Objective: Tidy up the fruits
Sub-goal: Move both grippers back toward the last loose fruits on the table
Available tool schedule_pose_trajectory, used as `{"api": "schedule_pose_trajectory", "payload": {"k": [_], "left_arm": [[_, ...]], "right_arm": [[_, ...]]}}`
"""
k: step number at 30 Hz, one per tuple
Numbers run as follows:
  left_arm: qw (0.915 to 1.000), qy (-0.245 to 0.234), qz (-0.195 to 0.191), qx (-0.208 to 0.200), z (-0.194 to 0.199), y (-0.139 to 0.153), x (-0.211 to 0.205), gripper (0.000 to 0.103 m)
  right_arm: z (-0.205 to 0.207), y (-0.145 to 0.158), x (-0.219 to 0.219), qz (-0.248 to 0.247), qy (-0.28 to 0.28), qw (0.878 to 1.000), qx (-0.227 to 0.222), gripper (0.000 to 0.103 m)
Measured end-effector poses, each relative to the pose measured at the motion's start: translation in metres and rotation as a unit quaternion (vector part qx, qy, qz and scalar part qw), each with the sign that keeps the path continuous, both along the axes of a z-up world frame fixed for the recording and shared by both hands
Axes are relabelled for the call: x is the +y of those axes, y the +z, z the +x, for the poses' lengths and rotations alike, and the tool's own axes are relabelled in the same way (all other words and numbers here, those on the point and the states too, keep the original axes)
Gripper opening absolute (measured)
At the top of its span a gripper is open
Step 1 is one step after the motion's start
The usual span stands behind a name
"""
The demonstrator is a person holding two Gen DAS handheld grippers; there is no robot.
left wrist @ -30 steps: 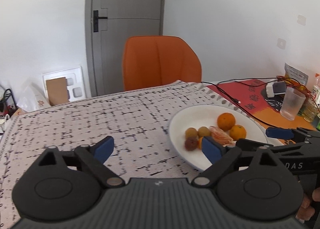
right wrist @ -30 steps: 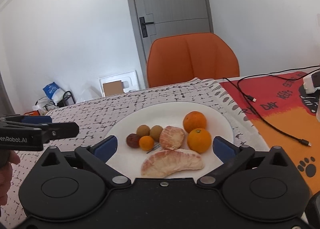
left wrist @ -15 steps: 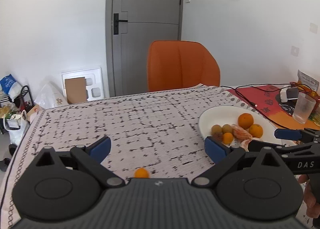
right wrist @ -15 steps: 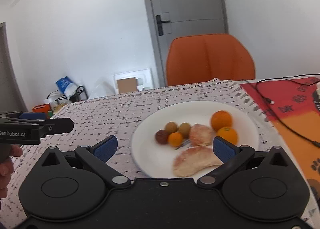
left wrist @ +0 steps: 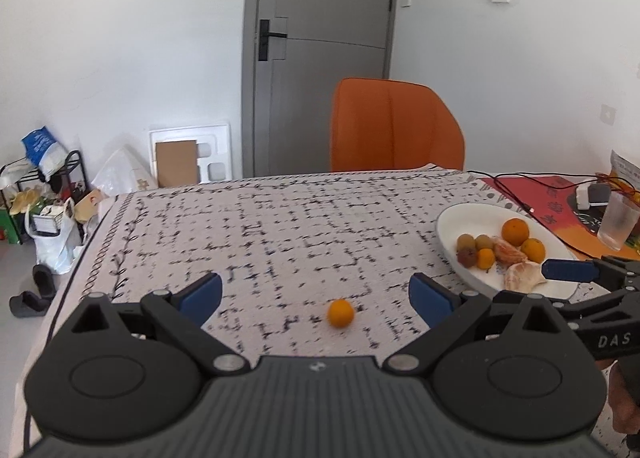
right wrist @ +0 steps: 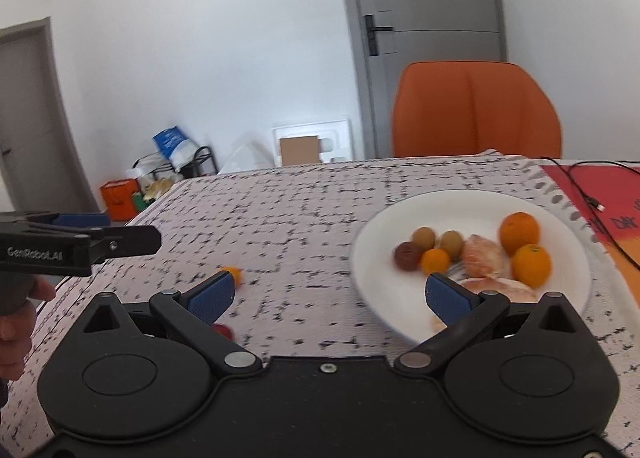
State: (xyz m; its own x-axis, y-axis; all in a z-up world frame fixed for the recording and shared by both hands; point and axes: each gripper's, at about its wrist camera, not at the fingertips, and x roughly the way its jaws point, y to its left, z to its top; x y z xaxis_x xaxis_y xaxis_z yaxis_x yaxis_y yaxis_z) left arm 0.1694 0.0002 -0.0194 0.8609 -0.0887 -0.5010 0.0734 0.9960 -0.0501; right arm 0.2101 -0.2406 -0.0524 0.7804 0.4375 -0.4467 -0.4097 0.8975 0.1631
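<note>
Patterned tablecloth (left wrist: 304, 226), small round orange fruit (left wrist: 341, 313) between wide-spread left gripper (left wrist: 316, 294), right gripper (right wrist: 328, 294) likewise wide

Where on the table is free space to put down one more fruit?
Bare tablecloth lies between the loose small orange and the orange chair, left of the white plate. The plate's near right part is crowded with fruit; its far rim stays free.

left gripper (left wrist: 316, 294) and right gripper (right wrist: 328, 292) both spread wide, holding nothing

"DAS" on right tool (left wrist: 612, 340) body (rest cut off); "GenRobot.AI" on left tool (right wrist: 36, 253) body. Red mat (right wrist: 624, 220) lettering unreadable.
</note>
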Motion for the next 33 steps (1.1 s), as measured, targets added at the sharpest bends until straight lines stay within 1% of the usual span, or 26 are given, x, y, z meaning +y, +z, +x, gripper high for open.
{"api": "schedule_pose_trajectory", "payload": {"k": [5,9,19,21,24,26,29,32,33], "left_arm": [[0.9999,0.01,-0.013,0.002,-0.009,-0.005,0.015,0.096],[0.9997,0.017,-0.013,0.007,-0.012,-0.01,0.024,0.096],[0.9991,0.033,-0.024,0.014,-0.018,-0.021,0.044,0.096],[0.999,0.034,-0.026,0.015,-0.019,-0.023,0.046,0.096],[0.9988,0.035,-0.031,0.016,-0.02,-0.026,0.05,0.094],[0.9986,0.037,-0.032,0.018,-0.019,-0.028,0.051,0.094],[0.9985,0.038,-0.032,0.021,-0.019,-0.03,0.053,0.094],[0.9984,0.039,-0.034,0.023,-0.018,-0.032,0.055,0.093],[0.9984,0.039,-0.034,0.024,-0.018,-0.033,0.056,0.093]], "right_arm": [[-0.004,-0.001,0.015,-0.002,0.028,1.0,0.001,0.103],[-0.005,-0.005,0.025,-0.004,0.047,0.999,0.009,0.103],[-0.006,-0.011,0.045,-0.01,0.076,0.997,0.016,0.102],[-0.005,-0.012,0.049,-0.015,0.084,0.996,0.015,0.099],[-0.003,-0.015,0.057,-0.025,0.095,0.995,0.019,0.091],[0.0,-0.018,0.061,-0.029,0.103,0.994,0.026,0.082],[0.003,-0.024,0.067,-0.035,0.111,0.993,0.038,0.073],[0.005,-0.029,0.073,-0.039,0.118,0.991,0.046,0.057],[0.006,-0.031,0.074,-0.04,0.12,0.991,0.049,0.055]]}}
